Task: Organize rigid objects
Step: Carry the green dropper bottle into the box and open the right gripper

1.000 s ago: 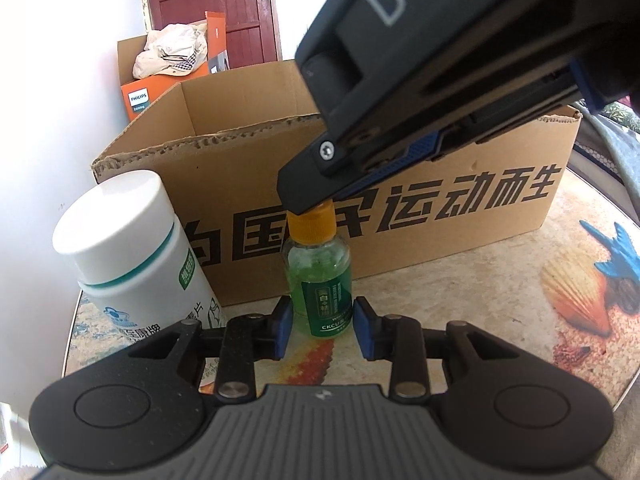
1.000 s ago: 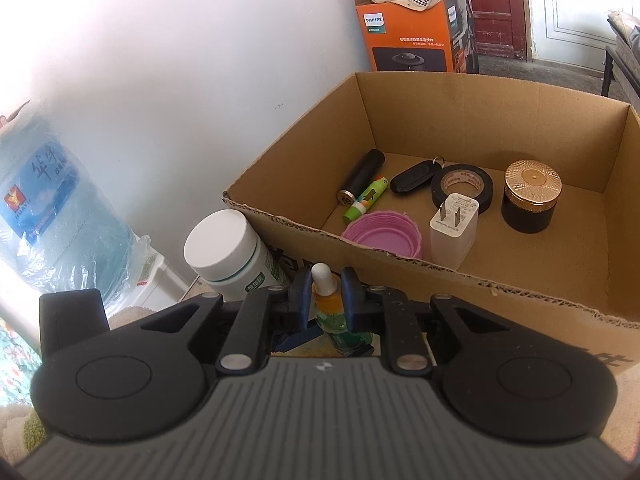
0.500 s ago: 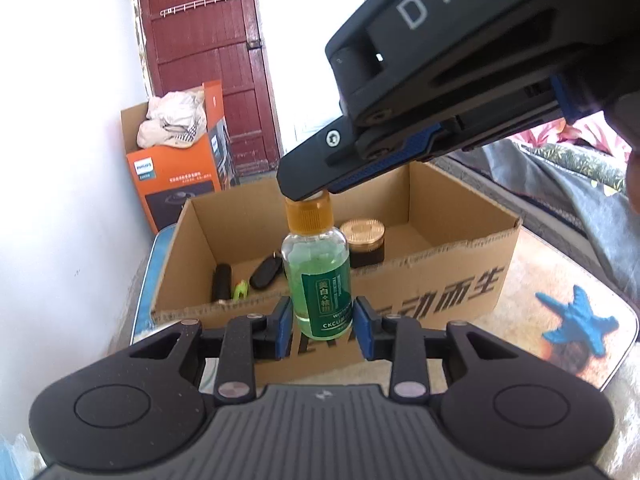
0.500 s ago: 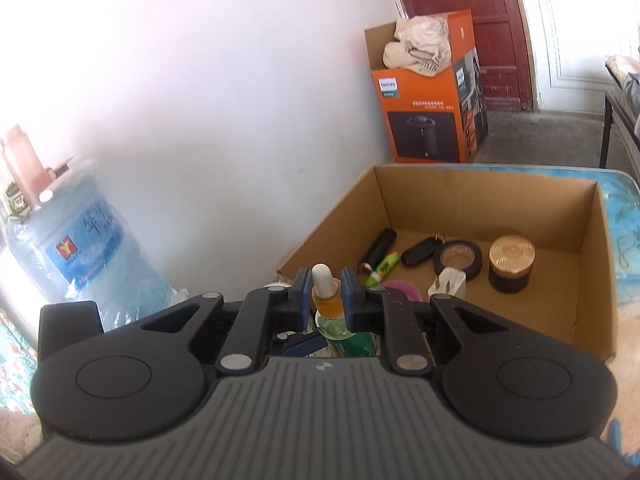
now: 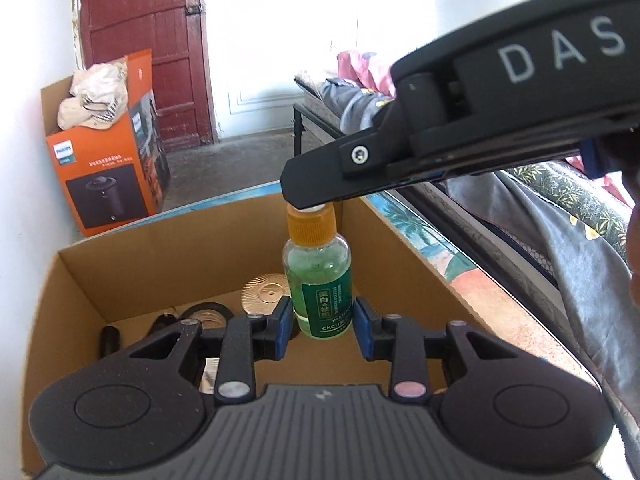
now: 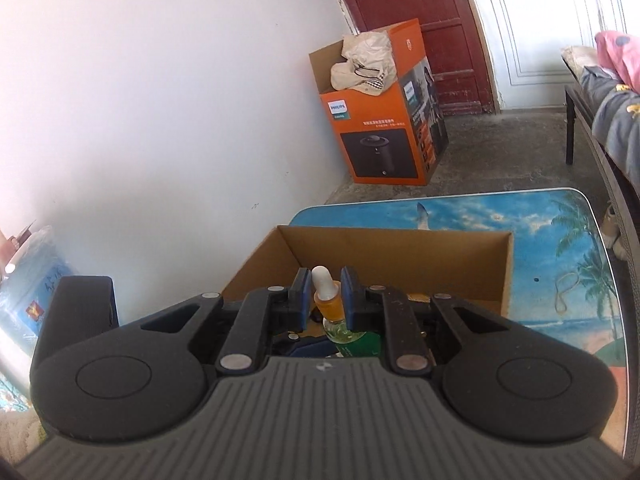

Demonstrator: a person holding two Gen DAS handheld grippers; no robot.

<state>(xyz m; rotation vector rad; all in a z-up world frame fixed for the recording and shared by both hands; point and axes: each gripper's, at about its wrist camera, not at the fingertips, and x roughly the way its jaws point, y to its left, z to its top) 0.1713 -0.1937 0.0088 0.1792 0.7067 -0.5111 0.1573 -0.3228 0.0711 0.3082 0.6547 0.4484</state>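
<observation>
A small green dropper bottle (image 5: 320, 276) with an orange cap and white bulb (image 6: 322, 280) hangs above the open cardboard box (image 5: 160, 248). My left gripper (image 5: 322, 320) is shut on the bottle's labelled body. My right gripper (image 6: 325, 294) is shut on its orange cap (image 6: 331, 306) from above, and shows in the left wrist view as a black arm (image 5: 460, 128) coming in from the upper right. In the box lie a gold-lidded jar (image 5: 267, 292), a black tape roll (image 5: 204, 312) and a black cylinder (image 5: 109, 340), partly hidden behind my left gripper.
The box (image 6: 400, 252) stands on a beach-print table (image 6: 560, 260) against a white wall. An orange Philips carton (image 6: 384, 132) sits on the floor by a red door. A bed with cloths (image 5: 520, 208) runs along the right. A water jug (image 6: 24, 280) is at far left.
Both grippers rose together with the bottle and carried it from the table in front of the box to above its inside. The white jar has dropped out of view.
</observation>
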